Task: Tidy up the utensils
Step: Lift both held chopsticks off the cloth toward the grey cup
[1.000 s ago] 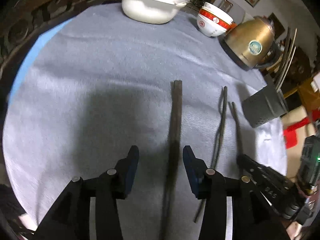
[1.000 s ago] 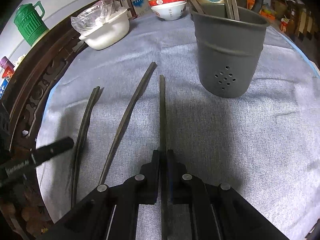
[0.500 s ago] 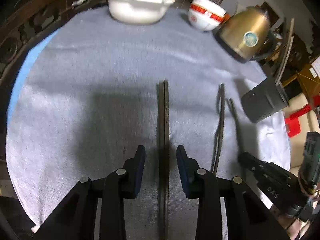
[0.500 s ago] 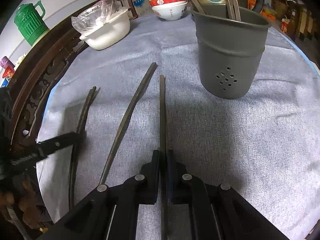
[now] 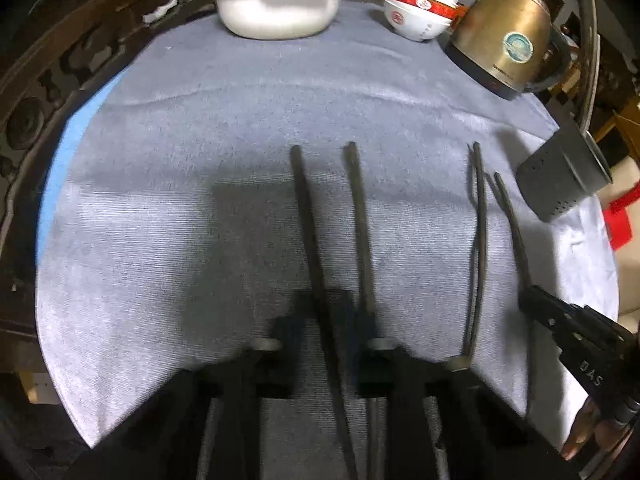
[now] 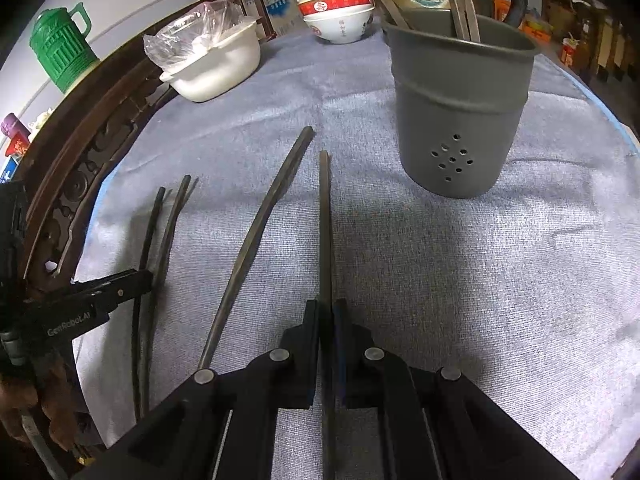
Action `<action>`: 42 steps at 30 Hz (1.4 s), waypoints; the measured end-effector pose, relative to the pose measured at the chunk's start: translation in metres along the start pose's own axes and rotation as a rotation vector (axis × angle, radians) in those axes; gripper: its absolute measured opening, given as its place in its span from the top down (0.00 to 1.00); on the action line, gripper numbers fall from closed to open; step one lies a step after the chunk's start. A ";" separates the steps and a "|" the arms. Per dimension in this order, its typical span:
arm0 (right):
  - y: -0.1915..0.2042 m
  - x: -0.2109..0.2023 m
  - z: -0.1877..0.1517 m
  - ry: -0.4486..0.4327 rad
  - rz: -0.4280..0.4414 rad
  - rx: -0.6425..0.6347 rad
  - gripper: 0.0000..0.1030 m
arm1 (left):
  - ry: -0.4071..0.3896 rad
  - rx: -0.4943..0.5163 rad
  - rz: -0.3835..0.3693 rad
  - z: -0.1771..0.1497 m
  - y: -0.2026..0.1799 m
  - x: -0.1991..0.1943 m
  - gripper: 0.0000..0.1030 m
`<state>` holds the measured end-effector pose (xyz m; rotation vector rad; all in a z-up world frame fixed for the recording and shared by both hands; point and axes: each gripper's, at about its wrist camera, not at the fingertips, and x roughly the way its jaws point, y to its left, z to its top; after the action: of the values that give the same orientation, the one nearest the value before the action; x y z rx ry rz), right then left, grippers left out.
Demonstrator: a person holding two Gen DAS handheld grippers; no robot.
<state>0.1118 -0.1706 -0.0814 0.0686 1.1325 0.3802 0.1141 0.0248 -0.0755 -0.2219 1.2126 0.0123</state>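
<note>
Both grippers clamp chopsticks: the left gripper has just closed on a splayed pair that may scissor loose, while the right gripper pinches one chopstick, the holder at one o'clock.

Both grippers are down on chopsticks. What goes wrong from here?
1. The left gripper has just been closing on the chopstick pair, which lies splayed between its jaws; one stick may slip out on lifting.
2. The right gripper pinches a single chopstick; its long front end may clip the grey holder.
</note>
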 end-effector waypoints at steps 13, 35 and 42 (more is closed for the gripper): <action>-0.005 -0.002 0.000 0.040 0.021 0.033 0.90 | 0.021 -0.064 -0.106 -0.016 0.019 -0.007 0.88; -0.007 0.018 0.048 0.126 -0.030 0.053 0.89 | 0.101 -0.186 -0.124 0.006 0.041 -0.006 0.47; 0.004 0.037 0.072 0.166 -0.082 0.011 0.88 | 0.129 -0.083 -0.034 0.020 0.031 0.003 0.93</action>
<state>0.1881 -0.1447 -0.0816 0.0003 1.2972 0.3104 0.1299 0.0583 -0.0764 -0.3199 1.3377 0.0188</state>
